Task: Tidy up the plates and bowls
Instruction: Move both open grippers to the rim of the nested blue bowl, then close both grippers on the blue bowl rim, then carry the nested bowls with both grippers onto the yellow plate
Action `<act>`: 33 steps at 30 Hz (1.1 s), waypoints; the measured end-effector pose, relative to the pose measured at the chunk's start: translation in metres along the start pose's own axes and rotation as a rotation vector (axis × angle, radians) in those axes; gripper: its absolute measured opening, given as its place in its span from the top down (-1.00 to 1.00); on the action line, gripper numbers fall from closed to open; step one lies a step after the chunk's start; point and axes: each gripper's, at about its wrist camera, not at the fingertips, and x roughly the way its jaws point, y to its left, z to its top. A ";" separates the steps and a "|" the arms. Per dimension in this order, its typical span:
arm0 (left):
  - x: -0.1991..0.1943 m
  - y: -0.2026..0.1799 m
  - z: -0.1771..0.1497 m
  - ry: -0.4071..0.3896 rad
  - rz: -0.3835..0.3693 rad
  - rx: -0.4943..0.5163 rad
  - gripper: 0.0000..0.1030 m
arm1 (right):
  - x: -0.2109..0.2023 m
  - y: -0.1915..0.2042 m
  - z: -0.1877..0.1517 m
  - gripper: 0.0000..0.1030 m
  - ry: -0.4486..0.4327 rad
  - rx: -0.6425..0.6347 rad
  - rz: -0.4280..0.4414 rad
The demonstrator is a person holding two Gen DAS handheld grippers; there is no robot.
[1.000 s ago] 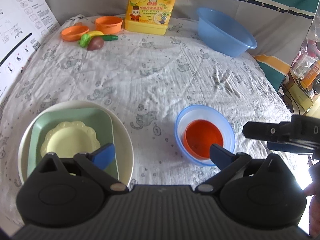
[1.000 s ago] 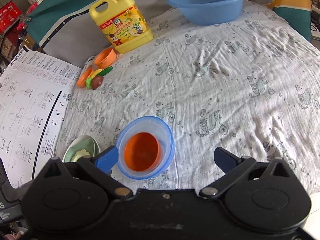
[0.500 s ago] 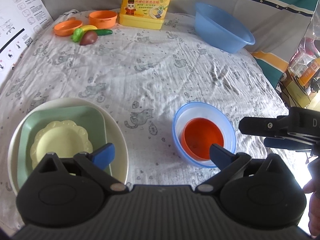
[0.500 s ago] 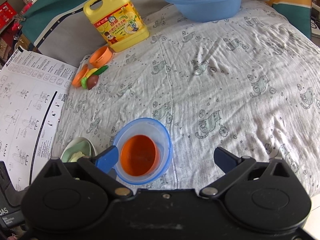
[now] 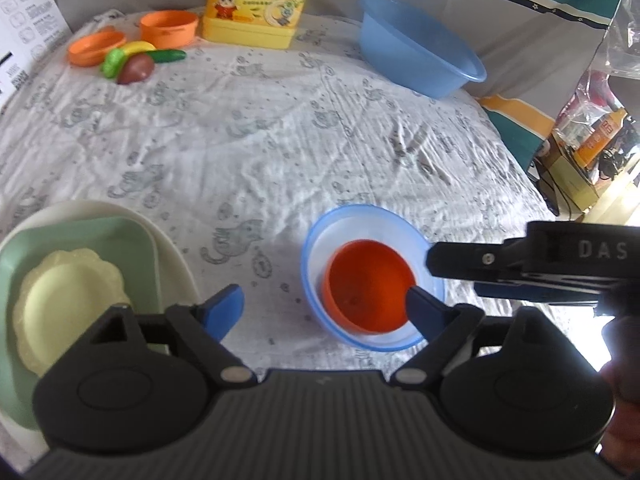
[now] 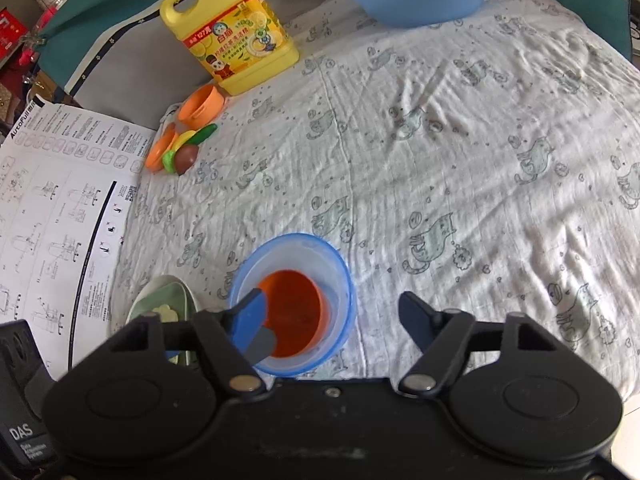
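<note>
While angled downward, both grippers (image 5: 325, 311) (image 6: 335, 322) flank nested bowls (image 5: 372, 276).

"DAS" stands on the right gripper (image 5: 448, 276) at right; "AutoFull" heads the instruction sheet (image 6: 60, 208) at left; "127" marks the yellow detergent jug (image 6: 236, 46).

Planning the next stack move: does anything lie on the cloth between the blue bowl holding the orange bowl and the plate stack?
Nothing visible does. Bare cloth separates the blue bowl from the plate stack.
</note>
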 end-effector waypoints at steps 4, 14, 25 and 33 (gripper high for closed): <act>0.004 -0.001 0.001 0.005 -0.019 -0.004 -0.49 | 0.006 0.001 0.002 -0.17 0.009 -0.008 0.003; 0.019 0.001 0.003 0.041 -0.064 -0.041 0.03 | 0.022 0.009 0.002 0.27 0.030 -0.063 -0.009; 0.030 0.008 0.006 0.052 -0.032 -0.096 0.33 | 0.034 0.012 0.008 0.56 0.011 -0.096 -0.059; 0.033 0.005 0.005 0.046 -0.016 -0.087 0.38 | 0.041 0.014 0.008 0.56 0.016 -0.102 -0.075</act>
